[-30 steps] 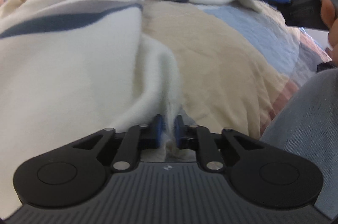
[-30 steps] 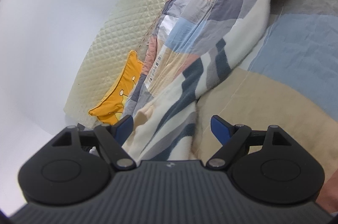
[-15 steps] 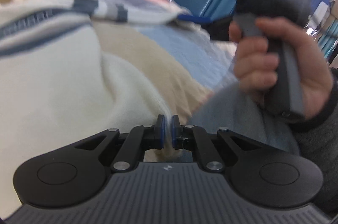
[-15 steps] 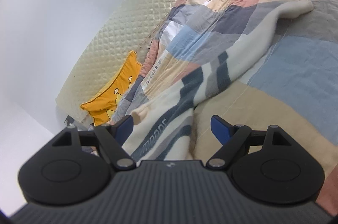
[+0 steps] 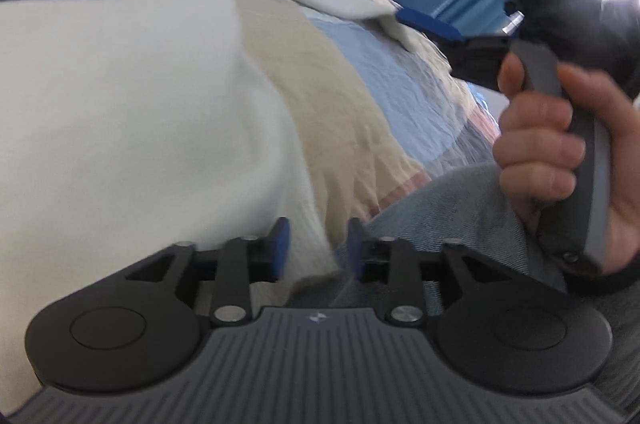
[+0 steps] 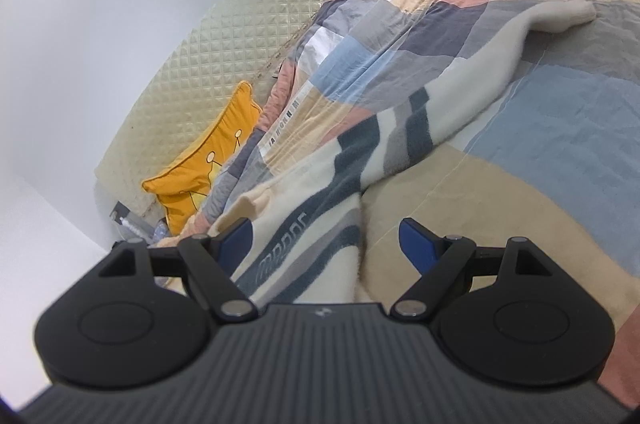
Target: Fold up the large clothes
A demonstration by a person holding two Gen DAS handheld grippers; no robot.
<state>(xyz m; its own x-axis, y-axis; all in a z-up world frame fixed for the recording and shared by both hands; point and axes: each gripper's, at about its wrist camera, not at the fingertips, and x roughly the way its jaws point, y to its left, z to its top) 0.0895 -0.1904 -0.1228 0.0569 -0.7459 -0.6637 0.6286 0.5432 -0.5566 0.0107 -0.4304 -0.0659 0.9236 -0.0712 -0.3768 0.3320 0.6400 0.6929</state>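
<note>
My left gripper (image 5: 316, 248) jaws are opening, releasing the cream striped sweater's (image 5: 120, 96) hem lying on the patchwork quilt (image 5: 332, 96). Right gripper (image 6: 326, 242) is wide open and empty over the sweater, ready to regrip.

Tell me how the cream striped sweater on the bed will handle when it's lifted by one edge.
The sweater will likely flop and sag: it drapes in soft folds over the quilt. Its fuzzy knit probably grips pads well. One sleeve trails far, so it will likely drag.
</note>
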